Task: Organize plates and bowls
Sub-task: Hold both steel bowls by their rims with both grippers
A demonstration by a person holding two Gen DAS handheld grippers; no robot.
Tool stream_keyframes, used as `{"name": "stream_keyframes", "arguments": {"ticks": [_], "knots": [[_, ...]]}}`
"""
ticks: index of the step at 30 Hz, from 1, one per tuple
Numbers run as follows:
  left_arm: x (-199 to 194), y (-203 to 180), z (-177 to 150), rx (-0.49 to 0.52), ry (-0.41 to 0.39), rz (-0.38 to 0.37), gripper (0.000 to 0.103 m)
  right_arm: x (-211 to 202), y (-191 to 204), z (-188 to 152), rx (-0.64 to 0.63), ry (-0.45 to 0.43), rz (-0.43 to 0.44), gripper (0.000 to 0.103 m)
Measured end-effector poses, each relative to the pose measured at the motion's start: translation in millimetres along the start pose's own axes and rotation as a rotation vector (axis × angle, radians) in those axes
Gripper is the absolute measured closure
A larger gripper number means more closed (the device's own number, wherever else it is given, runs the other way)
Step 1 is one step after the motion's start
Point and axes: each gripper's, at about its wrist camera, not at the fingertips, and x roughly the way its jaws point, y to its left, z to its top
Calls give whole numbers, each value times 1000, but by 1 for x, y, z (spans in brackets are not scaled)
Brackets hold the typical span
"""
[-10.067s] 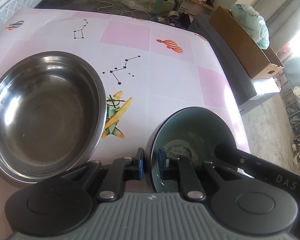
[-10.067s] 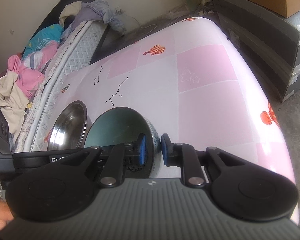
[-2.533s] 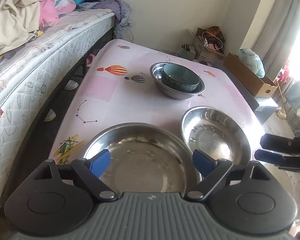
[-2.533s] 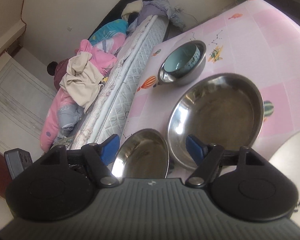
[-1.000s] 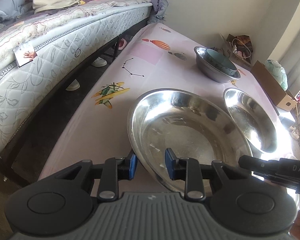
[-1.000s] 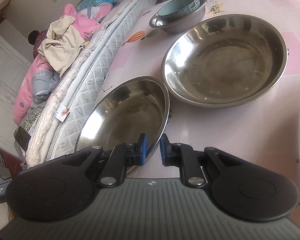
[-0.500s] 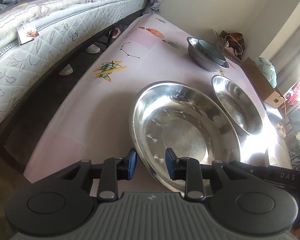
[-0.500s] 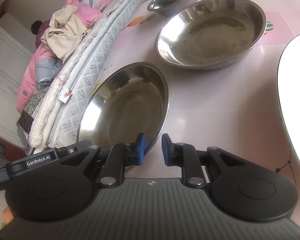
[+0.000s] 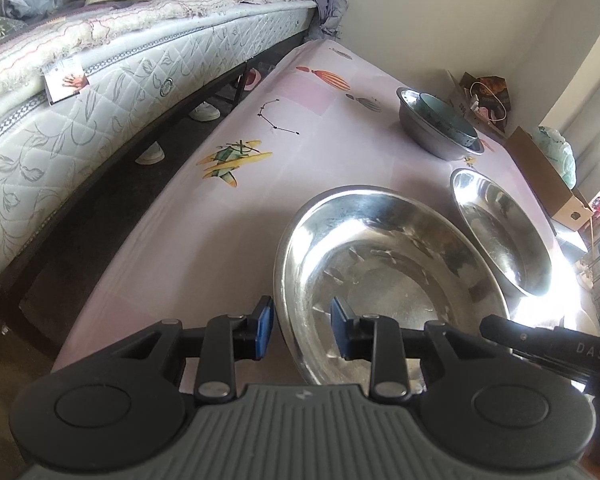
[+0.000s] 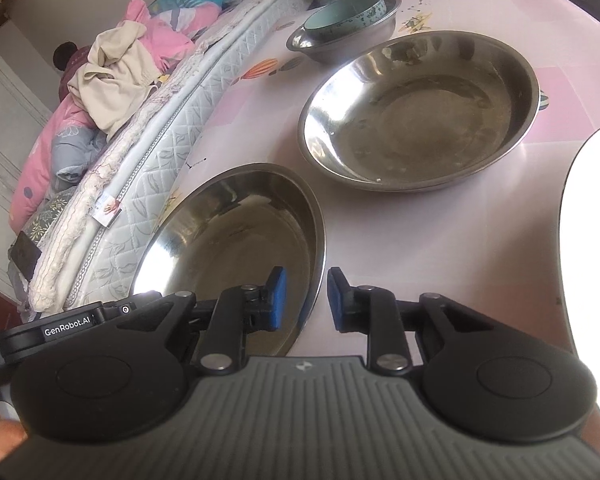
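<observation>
A wide steel dish (image 9: 380,280) lies at the near end of the pink table (image 9: 220,240). My left gripper (image 9: 302,328) is shut across its near-left rim, one pad outside and one inside. My right gripper (image 10: 307,300) straddles the opposite rim of the same dish (image 10: 236,240). Its jaws are opening and neither pad touches the metal. Beyond it lies a second steel dish (image 10: 420,108). At the far end a teal ceramic bowl (image 10: 340,16) rests inside a smaller steel bowl (image 10: 340,50).
A white plate (image 10: 592,240) lies at the right edge of the right wrist view. A mattress (image 9: 100,92) piled with clothes runs along the table's left side across a dark gap. A cardboard box (image 9: 548,176) stands on the floor beyond the table's right side.
The right gripper's jaws have parted from the near dish's rim, which they pinched a second ago. The left gripper keeps the same hold. Ten seconds ago both grippers held the teal bowl.
</observation>
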Motion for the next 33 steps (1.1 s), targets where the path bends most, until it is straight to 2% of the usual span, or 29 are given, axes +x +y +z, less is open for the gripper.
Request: {"name": "stream_keyframes", "arguments": {"ticks": [4,13,33], "knots": [[-3,-3,-4,18,-1,-1,73,3,6,0,-26,-10,-13,80],[-12,-2,-10,18,20,-57,72,-6,7,-5,-25,3,2,81],[7,-2,10,32,-3,-8,72,7,4,4,-15,-15,-26,81]]}}
